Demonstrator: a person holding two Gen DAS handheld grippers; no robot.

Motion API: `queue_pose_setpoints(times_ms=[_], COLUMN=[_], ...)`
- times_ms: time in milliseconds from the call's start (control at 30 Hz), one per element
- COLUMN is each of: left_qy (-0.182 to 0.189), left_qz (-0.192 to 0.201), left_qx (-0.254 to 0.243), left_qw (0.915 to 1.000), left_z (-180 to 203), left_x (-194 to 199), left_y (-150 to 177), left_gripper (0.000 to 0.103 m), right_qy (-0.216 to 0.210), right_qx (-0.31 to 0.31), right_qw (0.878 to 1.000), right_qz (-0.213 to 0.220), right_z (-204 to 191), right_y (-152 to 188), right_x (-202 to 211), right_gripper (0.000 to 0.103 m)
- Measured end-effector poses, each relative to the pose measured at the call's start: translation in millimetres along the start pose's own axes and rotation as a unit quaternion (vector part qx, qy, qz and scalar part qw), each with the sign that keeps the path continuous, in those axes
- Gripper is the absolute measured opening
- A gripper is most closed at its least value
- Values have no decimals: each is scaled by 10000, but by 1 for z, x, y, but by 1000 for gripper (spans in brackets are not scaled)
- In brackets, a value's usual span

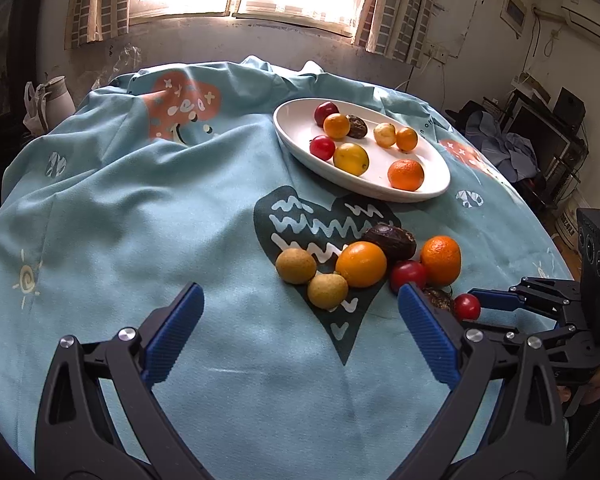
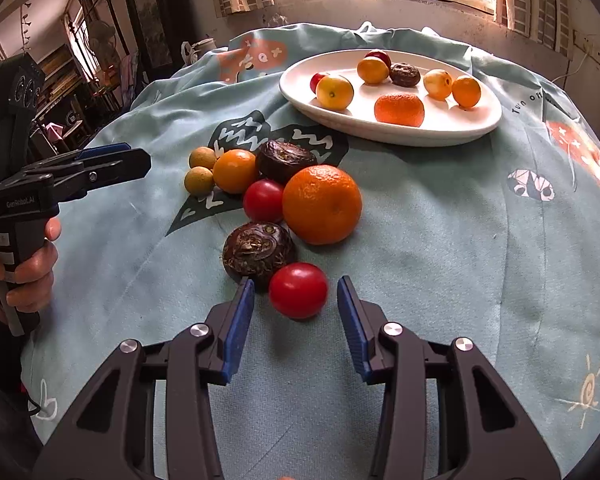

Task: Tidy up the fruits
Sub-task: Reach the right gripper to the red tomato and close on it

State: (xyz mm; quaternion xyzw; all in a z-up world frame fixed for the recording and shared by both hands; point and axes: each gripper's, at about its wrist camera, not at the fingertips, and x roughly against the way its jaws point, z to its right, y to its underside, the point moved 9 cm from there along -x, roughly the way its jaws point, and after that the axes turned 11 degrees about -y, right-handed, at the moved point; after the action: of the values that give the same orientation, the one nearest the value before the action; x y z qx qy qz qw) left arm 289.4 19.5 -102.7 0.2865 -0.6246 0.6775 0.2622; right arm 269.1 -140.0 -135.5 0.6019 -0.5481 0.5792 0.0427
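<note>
Between our right gripper (image 2: 296, 294) pads: the nearest red tomato (image 2: 298, 290), pads not yet pressing it.
Jaws sit narrowly apart around that tomato, on the blue cloth (image 2: 440, 248). We see our left gripper (image 1: 300, 300) spread wide over bare cloth, holding nothing. Just behind the tomato a dark water chestnut (image 2: 258, 250), then another tomato, a big orange (image 2: 322, 204) and smaller fruit in a loose cluster. Farthest back, the white plate (image 2: 392, 130) carries eight pieces.
</note>
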Motion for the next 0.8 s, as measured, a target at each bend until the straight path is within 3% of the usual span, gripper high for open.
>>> queue_pose_setpoints(times_ms=[267,400,467,600,633,733,800], left_qy=[-8,-78,-69,448,574,794,880], left_qz=[-8,2,6,-114,-140,-302,-435], left_qx=[-25,-111,-175,-544,-656,-928,-1095], left_qw=[10000,9999,9998,9974,9961,9920,9891], left_z=[1,3,5,31,41,70,88], left_x=[0,-1,-2,0,2,3,-1], left_y=[1,2,3,12,16,28,36], left_gripper=[99,99,99,98,95,70,62], right_qy=[-32,32,-93,-256,-206,-78,-65], right_qx=[-24,32,-89,-600,-709,-931,-980], right_qw=[10000,10000,9999,9959,9949,9928,9924], right_qz=[-17,-21,52,619,690,747,746], right_z=[1,0,3,19,25,36,37], right_y=[1,1,-1,-14,-15,-15,-14], right_x=[-3,-1,5,33,36,40,41], right_gripper=[40,30,30,30,30,29,29])
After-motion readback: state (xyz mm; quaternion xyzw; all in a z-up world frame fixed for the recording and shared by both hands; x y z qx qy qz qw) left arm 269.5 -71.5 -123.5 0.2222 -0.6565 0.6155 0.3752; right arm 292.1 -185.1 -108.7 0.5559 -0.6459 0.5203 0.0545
